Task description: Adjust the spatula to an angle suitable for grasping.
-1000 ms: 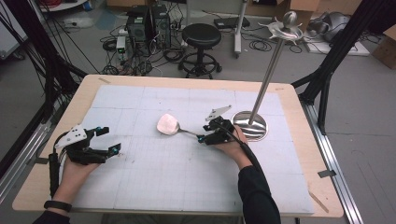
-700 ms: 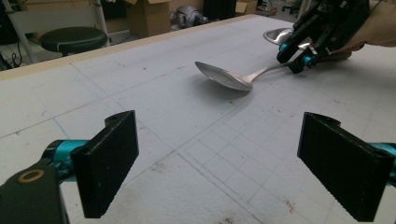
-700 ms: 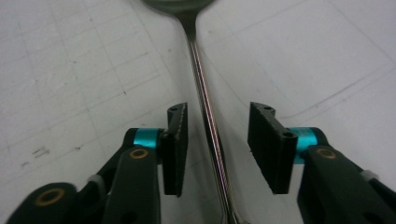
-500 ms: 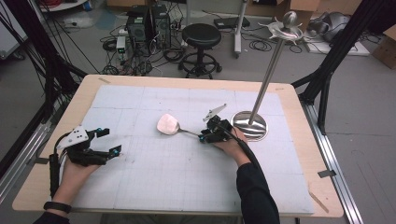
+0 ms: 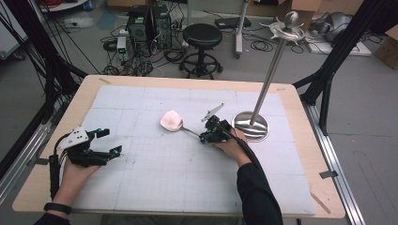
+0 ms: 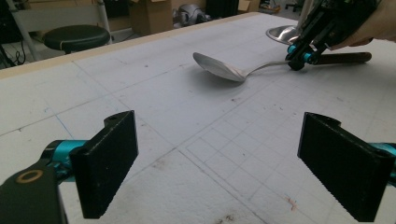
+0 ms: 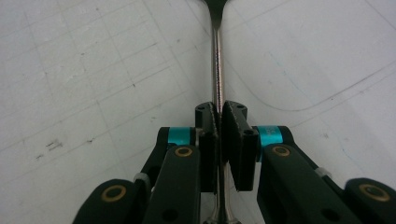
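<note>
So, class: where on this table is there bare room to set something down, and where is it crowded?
Bare mat lies between the left claw and the spoon, along the near edge, and across the far strip. It is crowded at the right, where the right claw, shut on the spoon's handle, sits beside the stand's round base.

Steel stand w/ round base (image 5: 251, 125) and tall pole just beyond the right claw, on a white gridded mat (image 5: 155, 178) over a wooden table (image 5: 80, 96); black stool (image 5: 202, 35), computer tower (image 5: 145, 21), cables on floor farther off.
</note>
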